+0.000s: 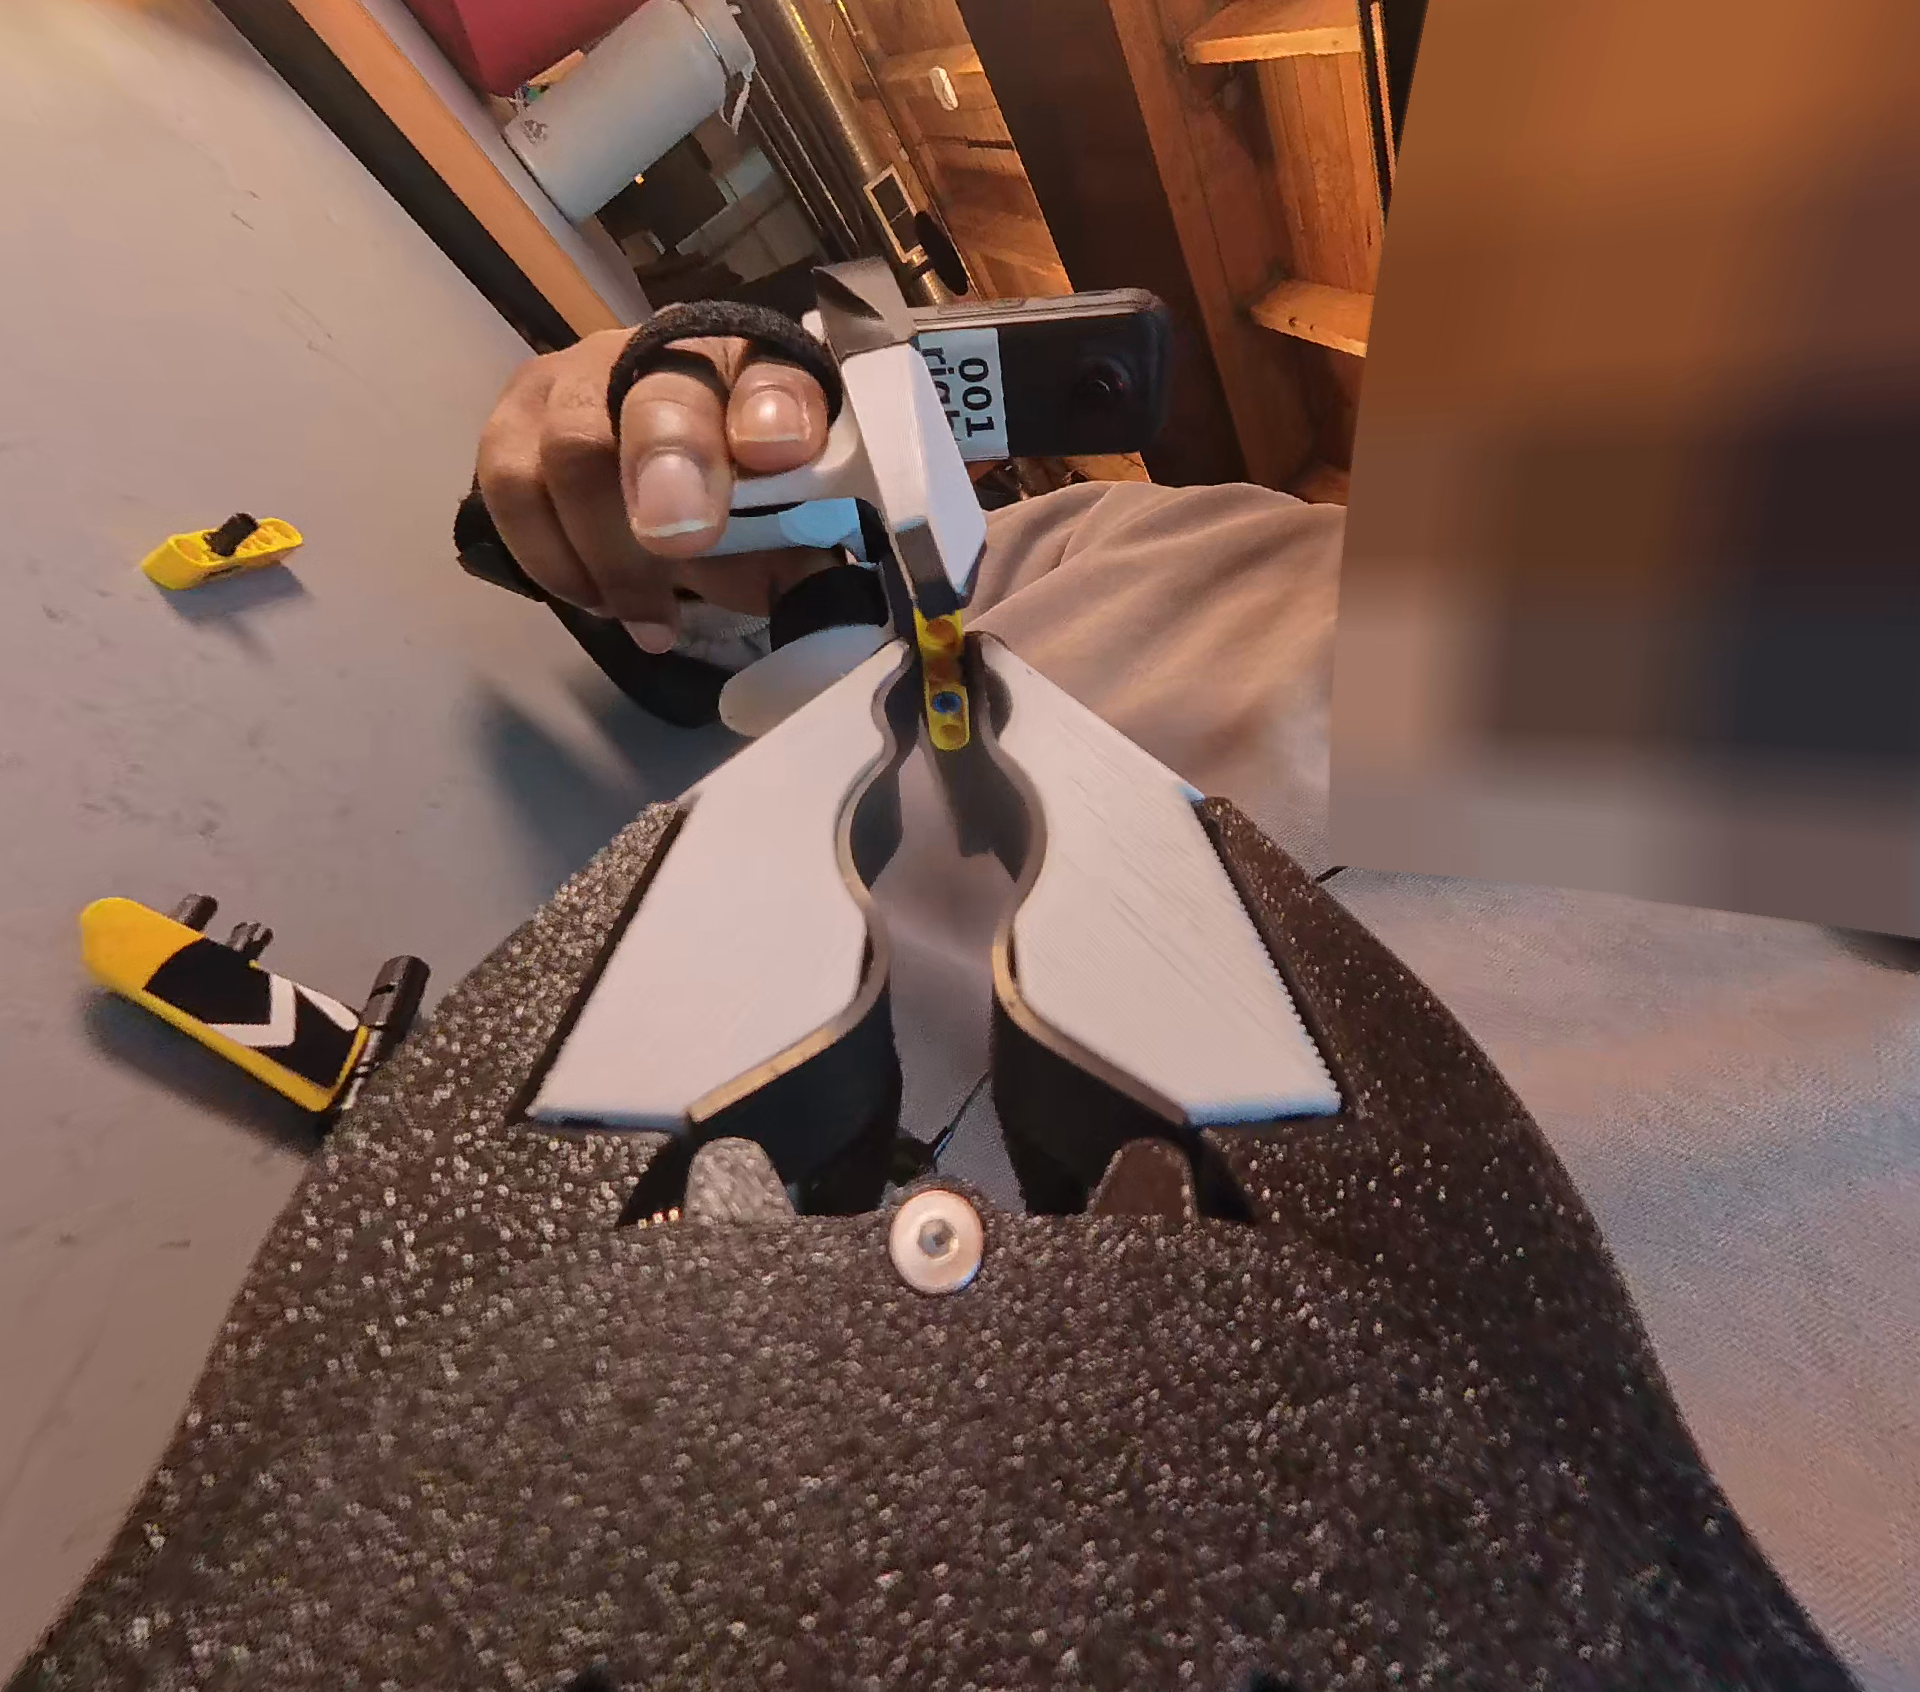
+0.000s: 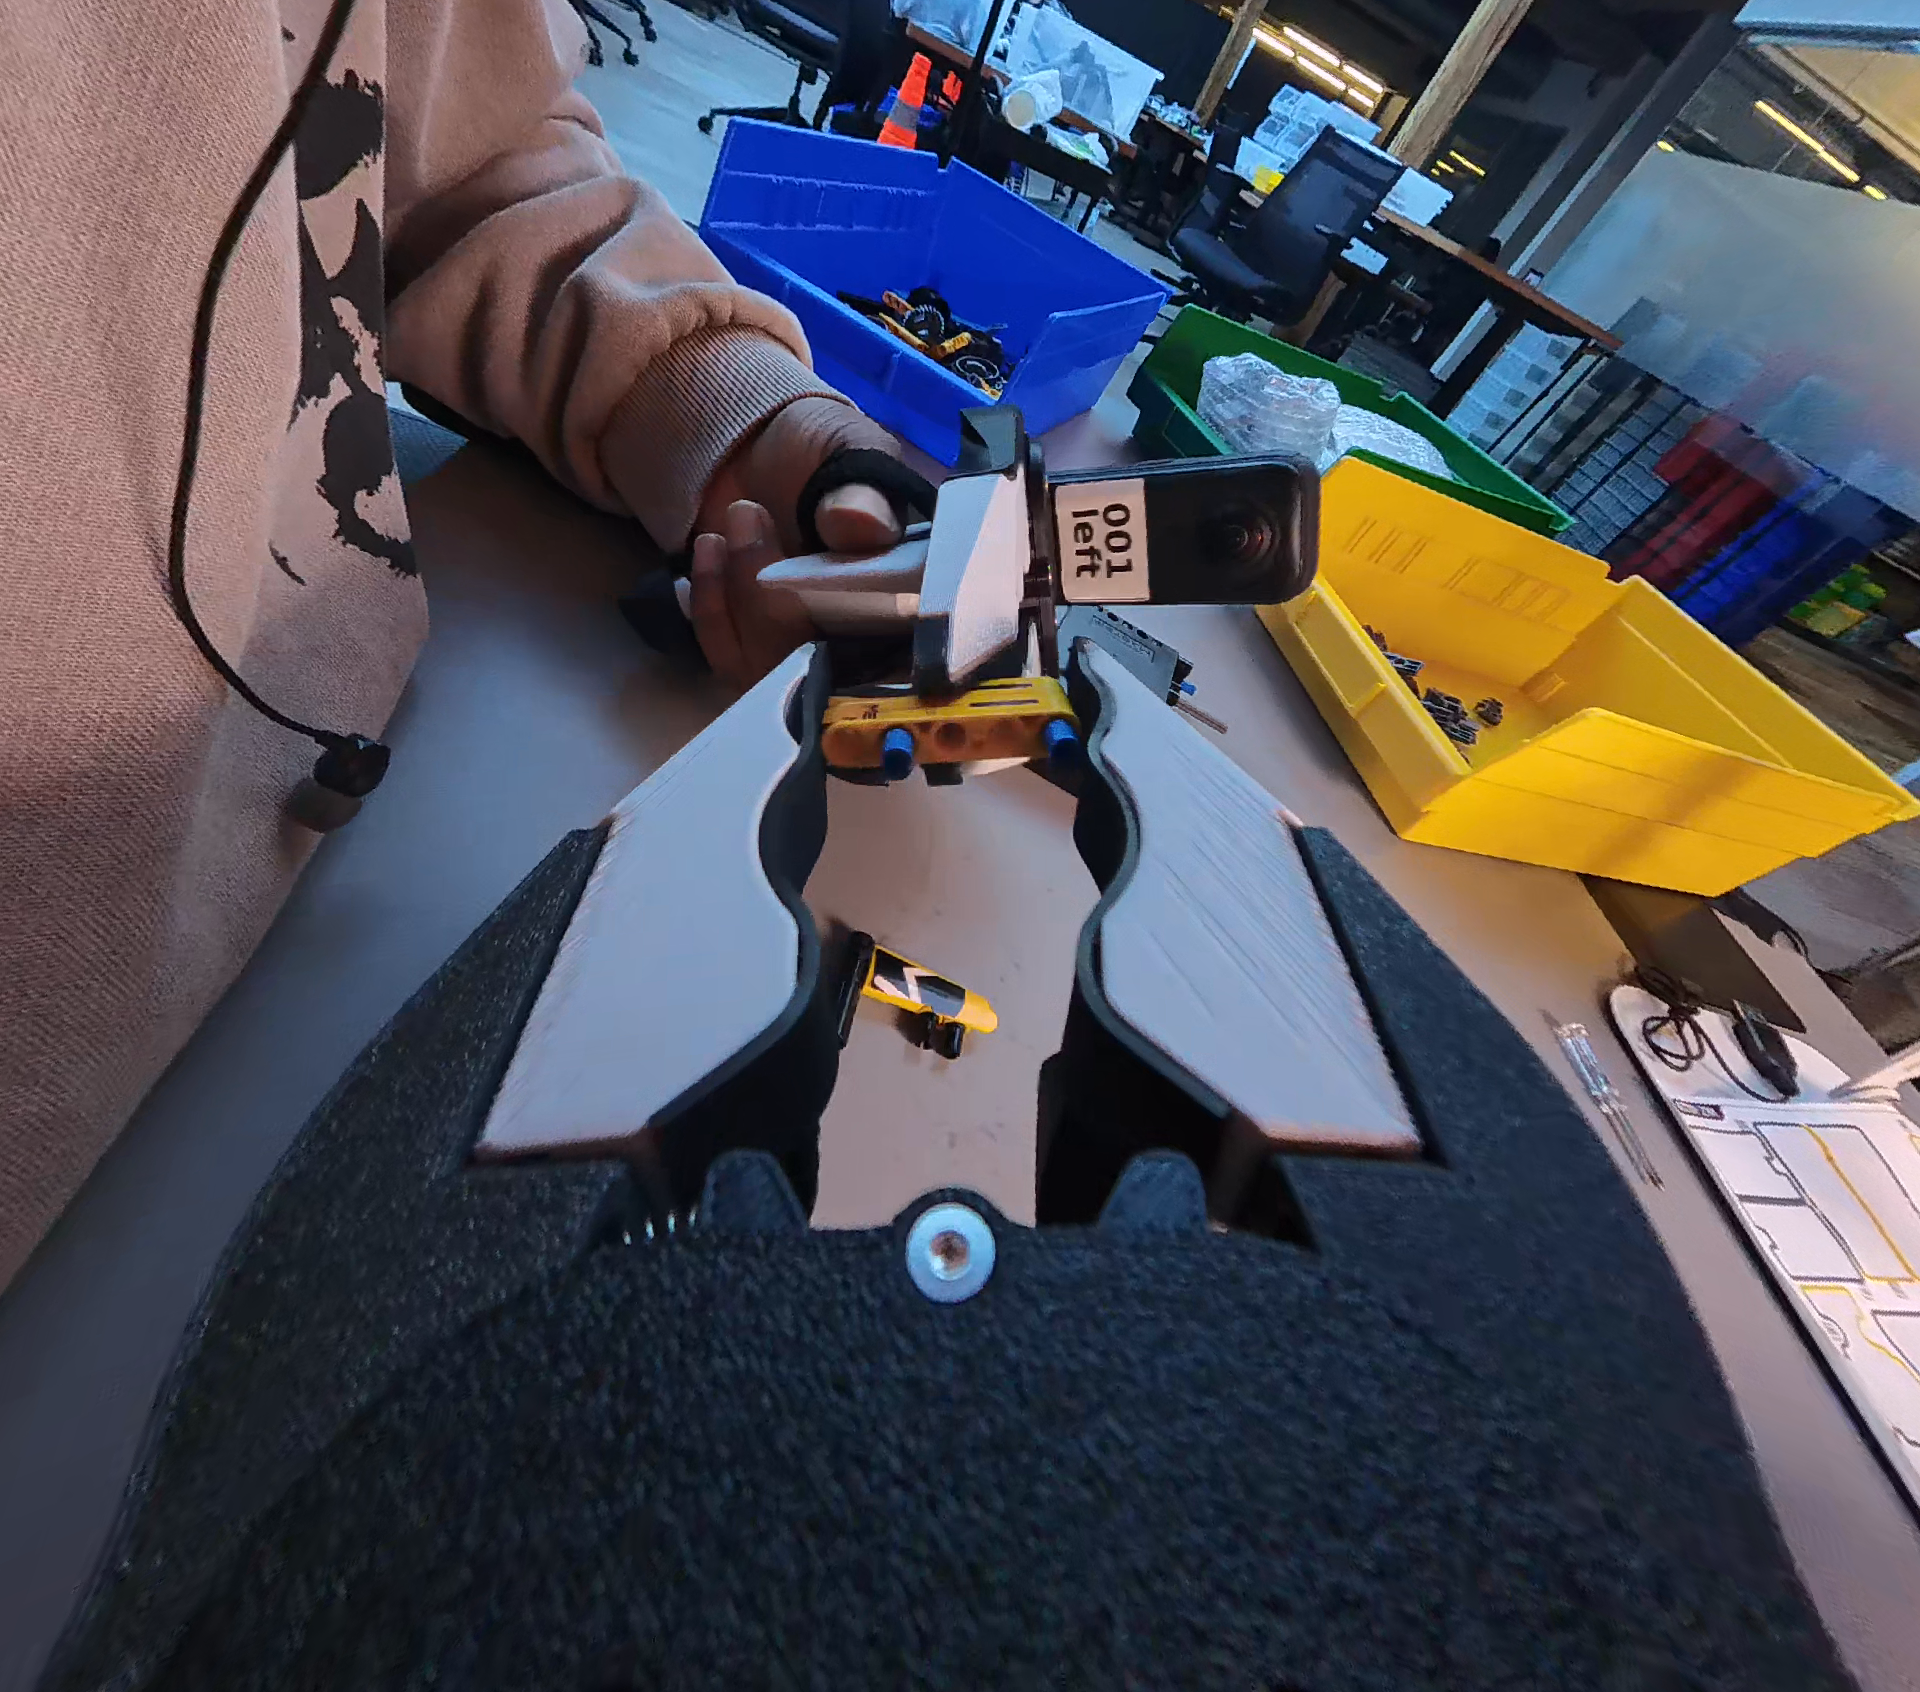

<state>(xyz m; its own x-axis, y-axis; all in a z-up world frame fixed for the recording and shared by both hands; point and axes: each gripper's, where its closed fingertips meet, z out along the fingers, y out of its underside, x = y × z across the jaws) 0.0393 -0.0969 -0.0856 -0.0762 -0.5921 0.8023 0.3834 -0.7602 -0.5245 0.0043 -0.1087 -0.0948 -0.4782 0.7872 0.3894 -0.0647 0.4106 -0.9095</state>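
Observation:
A short yellow beam (image 1: 943, 712) with blue pins is held in the air between both grippers. In the left wrist view my left gripper (image 1: 940, 676) is shut on its thin sides. My right gripper (image 1: 930, 593), held by a hand, meets the beam's upper end. In the right wrist view the beam (image 2: 940, 723) lies crosswise between my right gripper's (image 2: 951, 697) fingertips, which press on its two ends. My left gripper (image 2: 966, 666) comes down on its middle. Two blue pins (image 2: 894, 749) stick out toward me.
On the grey table lie a yellow and black panel piece (image 1: 234, 1003) (image 2: 925, 998) and a small yellow part (image 1: 221, 551). Blue (image 2: 1091, 354), green (image 2: 1174, 364) and yellow (image 2: 1507, 801) bins hold parts. A printed sheet (image 2: 1818, 1227) lies at the right. A person's torso is close on the left. Both grippers' tips are close together, under 4 cm apart.

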